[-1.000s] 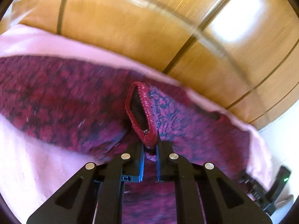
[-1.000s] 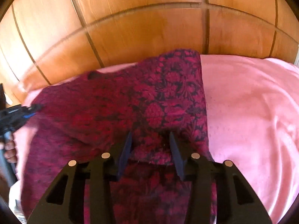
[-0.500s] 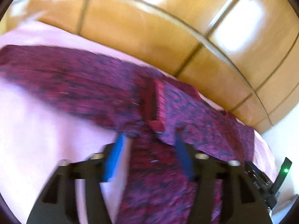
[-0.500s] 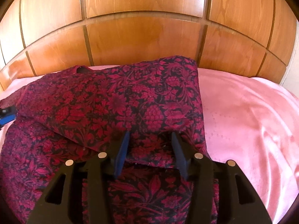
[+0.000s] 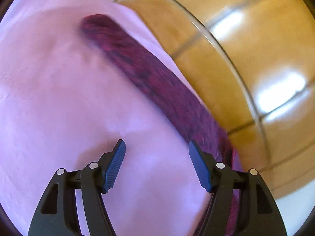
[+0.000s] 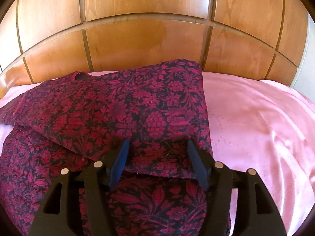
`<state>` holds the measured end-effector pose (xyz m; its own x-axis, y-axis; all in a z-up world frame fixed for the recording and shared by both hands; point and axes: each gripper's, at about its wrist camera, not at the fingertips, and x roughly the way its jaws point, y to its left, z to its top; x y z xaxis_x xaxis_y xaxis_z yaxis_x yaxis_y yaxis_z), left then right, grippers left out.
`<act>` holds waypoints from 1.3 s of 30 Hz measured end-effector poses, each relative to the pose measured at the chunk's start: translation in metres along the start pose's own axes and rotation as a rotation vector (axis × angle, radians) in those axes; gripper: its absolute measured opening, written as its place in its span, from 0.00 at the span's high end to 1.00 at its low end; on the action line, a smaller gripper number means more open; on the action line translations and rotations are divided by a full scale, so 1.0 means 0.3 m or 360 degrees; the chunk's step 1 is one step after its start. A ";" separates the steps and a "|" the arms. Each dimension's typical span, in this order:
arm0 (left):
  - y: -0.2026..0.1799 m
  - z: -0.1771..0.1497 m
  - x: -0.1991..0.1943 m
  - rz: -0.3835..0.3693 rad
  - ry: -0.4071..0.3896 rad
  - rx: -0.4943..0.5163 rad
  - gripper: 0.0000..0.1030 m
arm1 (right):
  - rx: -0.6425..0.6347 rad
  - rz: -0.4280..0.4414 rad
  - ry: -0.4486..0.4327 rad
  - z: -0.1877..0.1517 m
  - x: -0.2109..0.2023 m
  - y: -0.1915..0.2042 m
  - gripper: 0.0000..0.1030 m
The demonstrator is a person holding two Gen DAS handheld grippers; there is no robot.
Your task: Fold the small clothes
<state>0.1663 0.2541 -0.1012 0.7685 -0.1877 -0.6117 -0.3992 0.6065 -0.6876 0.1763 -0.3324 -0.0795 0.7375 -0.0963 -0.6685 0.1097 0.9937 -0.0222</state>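
The right gripper (image 6: pixel 157 153), jaws opening, straddles the garment's (image 6: pixel 118 108) folded edge; the left gripper (image 5: pixel 156 151) gapes over bare pink sheet (image 5: pixel 59 98).

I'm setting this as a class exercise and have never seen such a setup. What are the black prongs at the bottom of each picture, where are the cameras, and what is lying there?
The prongs are handheld two-finger grippers; a person carries one in each hand, each with a camera looking along its fingers. The left gripper is open over a pink bedsheet, holding nothing. The right gripper is opening above a dark red floral garment, partly folded on the sheet; its pads are not pressing on the cloth. Behind is a wooden headboard.
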 end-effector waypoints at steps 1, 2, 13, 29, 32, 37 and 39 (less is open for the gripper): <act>0.011 0.020 0.004 -0.0012 -0.0002 -0.0043 0.36 | -0.0001 -0.0003 0.0000 0.001 0.000 0.001 0.39; 0.021 0.044 0.003 -0.0016 -0.0008 -0.0071 0.36 | -0.0002 -0.0007 -0.0001 0.001 0.001 0.002 0.39; 0.057 0.318 0.148 0.0097 0.0014 -0.0207 0.43 | 0.0002 -0.0032 -0.0006 0.004 0.007 0.004 0.35; -0.445 0.099 0.138 -0.0097 -0.0003 0.0541 0.89 | 0.0016 -0.0025 -0.0008 0.007 0.016 0.000 0.34; -0.588 -0.047 0.155 -0.0200 0.0068 0.0749 0.89 | 0.0019 -0.0022 -0.0009 0.008 0.016 0.000 0.34; -0.779 -0.332 0.238 -0.0256 0.0220 0.1101 0.89 | 0.0030 -0.0012 -0.0011 0.008 0.013 -0.005 0.34; -0.822 -0.421 0.290 -0.0219 0.0274 0.1197 0.88 | 0.0038 -0.0004 -0.0012 0.006 0.011 -0.007 0.34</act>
<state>0.2684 -0.0094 -0.0342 0.6737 -0.3790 -0.6344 0.1874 0.9180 -0.3495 0.1798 -0.3350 -0.0802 0.7422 -0.0991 -0.6628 0.1272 0.9919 -0.0058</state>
